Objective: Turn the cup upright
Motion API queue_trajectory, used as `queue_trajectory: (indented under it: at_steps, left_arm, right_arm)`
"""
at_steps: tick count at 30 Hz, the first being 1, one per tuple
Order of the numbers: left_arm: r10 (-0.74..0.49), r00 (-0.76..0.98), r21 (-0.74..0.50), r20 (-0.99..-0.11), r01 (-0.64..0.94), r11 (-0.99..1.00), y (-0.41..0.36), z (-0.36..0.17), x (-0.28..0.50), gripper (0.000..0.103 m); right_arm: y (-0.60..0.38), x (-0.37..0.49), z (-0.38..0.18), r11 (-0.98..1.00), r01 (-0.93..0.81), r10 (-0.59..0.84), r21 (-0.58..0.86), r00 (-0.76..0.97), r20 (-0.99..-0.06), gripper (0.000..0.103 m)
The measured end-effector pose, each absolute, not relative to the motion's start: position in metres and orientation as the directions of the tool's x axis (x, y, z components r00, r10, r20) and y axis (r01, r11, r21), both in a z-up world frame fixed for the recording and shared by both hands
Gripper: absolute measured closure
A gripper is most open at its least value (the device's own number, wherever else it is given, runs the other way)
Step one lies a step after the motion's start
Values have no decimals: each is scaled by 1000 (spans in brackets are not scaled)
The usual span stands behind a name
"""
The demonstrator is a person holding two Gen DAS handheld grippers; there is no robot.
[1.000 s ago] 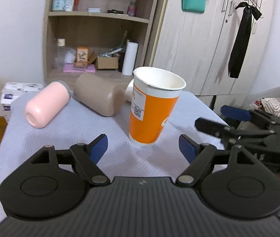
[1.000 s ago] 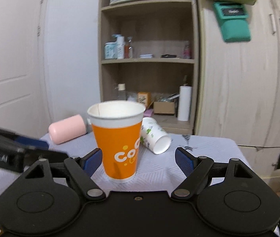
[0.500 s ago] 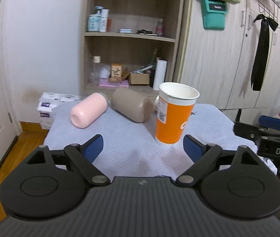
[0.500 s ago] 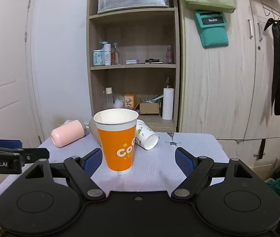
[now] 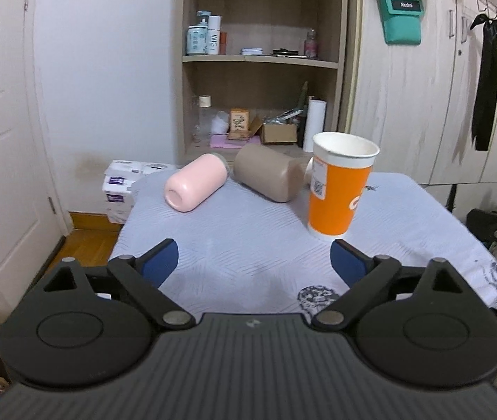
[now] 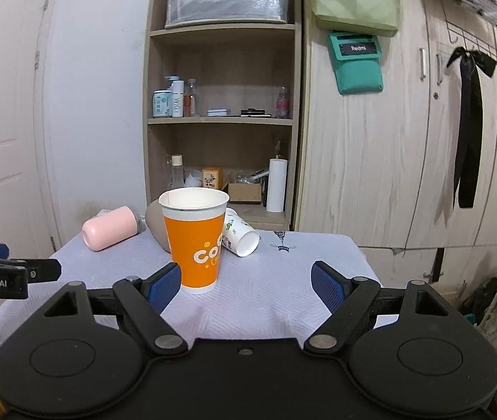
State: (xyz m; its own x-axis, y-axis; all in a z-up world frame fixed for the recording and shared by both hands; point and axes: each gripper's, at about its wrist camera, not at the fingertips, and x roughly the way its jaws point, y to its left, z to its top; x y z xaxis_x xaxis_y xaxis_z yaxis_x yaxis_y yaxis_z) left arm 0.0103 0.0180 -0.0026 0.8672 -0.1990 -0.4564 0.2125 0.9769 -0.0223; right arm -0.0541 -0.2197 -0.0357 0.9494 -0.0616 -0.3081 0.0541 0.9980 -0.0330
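An orange paper cup point(image 5: 337, 189) stands upright on the table, mouth up; it also shows in the right wrist view point(image 6: 195, 241). My left gripper point(image 5: 253, 262) is open and empty, back from the cup near the table's front edge. My right gripper point(image 6: 246, 283) is open and empty, with the cup just beyond its left finger. The left gripper's tip point(image 6: 13, 274) shows at the left edge of the right wrist view.
A pink cup point(image 5: 195, 185), a tan cup point(image 5: 269, 176) and a white printed paper cup point(image 6: 239, 236) lie on their sides behind the orange cup. The table point(image 5: 248, 245) has a pale cloth. A shelf unit point(image 6: 223, 122) and wardrobe point(image 6: 388, 157) stand behind.
Both grippers have pulled back and up from the orange cup, which stays upright. The right gripper has left the left wrist view almost entirely.
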Motion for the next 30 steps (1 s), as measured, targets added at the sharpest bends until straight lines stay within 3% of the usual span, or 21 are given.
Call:
queue_trajectory:
  at_steps: [5, 8, 30]
  left_arm:
    - [-192, 868, -19, -457, 207, 978, 19, -2, 8, 6]
    - [-183, 872, -17, -454, 197, 980, 20, -2, 8, 0]
    - [-121, 858, 1, -499, 140, 990, 22, -12, 15, 0]
  right_arm:
    - [-221, -54, -37, 998, 61, -65, -21, 947, -313, 18]
    - [-221, -54, -38, 998, 67, -71, -22, 951, -300, 0]
    - [-225, -49, -44, 991, 131, -126, -6, 938, -323, 0]
